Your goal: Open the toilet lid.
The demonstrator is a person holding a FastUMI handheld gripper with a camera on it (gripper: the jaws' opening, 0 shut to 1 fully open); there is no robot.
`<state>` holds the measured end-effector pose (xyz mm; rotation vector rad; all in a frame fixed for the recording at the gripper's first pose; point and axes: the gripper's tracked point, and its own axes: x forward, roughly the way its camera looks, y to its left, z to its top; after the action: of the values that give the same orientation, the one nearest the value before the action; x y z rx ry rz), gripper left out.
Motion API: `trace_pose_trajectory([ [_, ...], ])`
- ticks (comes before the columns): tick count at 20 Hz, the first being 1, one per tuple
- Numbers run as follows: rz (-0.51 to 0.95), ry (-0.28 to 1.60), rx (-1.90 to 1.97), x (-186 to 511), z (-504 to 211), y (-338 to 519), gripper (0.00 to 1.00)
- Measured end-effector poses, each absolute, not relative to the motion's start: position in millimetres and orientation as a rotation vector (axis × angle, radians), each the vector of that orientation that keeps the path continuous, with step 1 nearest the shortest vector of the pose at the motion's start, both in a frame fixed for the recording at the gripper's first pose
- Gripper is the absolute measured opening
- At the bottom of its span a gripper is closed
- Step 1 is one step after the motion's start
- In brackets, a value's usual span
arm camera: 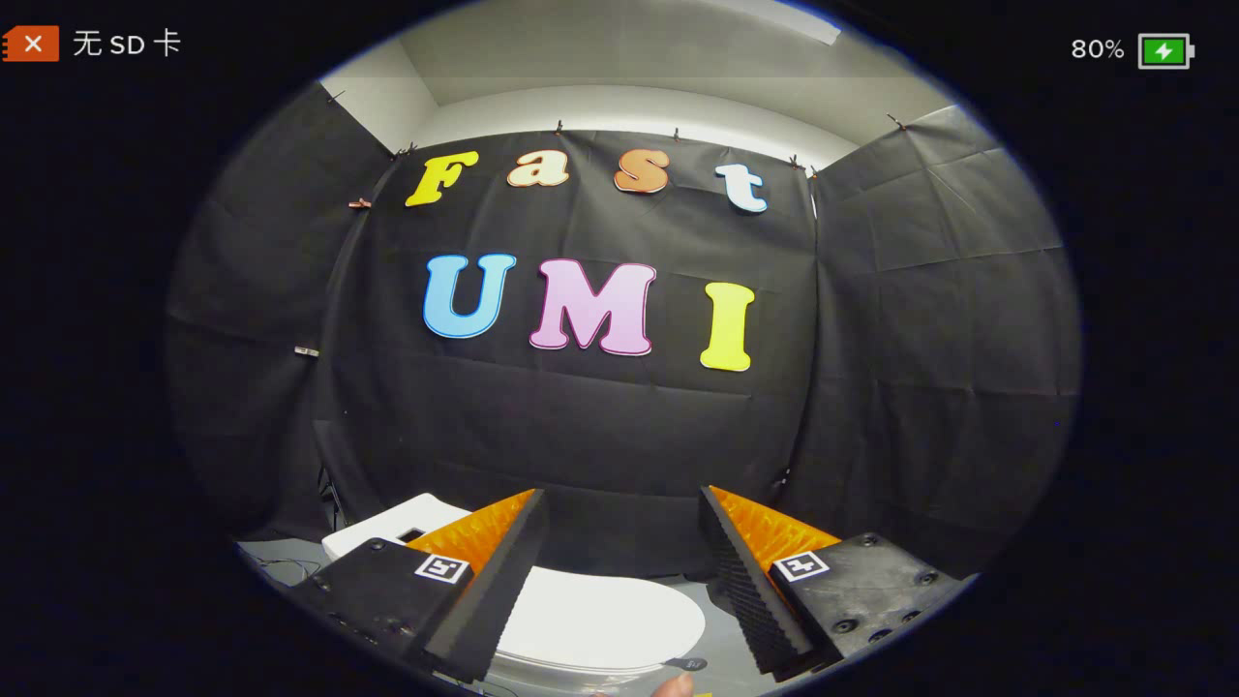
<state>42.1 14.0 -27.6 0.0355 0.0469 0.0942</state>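
Now the tongs [619, 581] hang wide apart, gripping nothing, with the white toilet lid [600, 620] lying flat and closed below and between them. It looks rigid, smooth and likely slippery; the front rim seems the place to hook and lift.

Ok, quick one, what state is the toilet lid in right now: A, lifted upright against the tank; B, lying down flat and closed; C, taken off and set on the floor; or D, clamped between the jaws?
B: the white toilet lid lies flat and closed, below the gripper, whose jaws stand wide open with nothing between them.
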Motion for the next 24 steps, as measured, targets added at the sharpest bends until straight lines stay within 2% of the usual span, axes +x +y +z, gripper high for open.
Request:
trace_pose_trajectory([
  [12,0.157,0.090,0.103,80,-89,-13,0.98],
  [24,0.191,0.332,0.447,109,-227,-70,0.99],
])
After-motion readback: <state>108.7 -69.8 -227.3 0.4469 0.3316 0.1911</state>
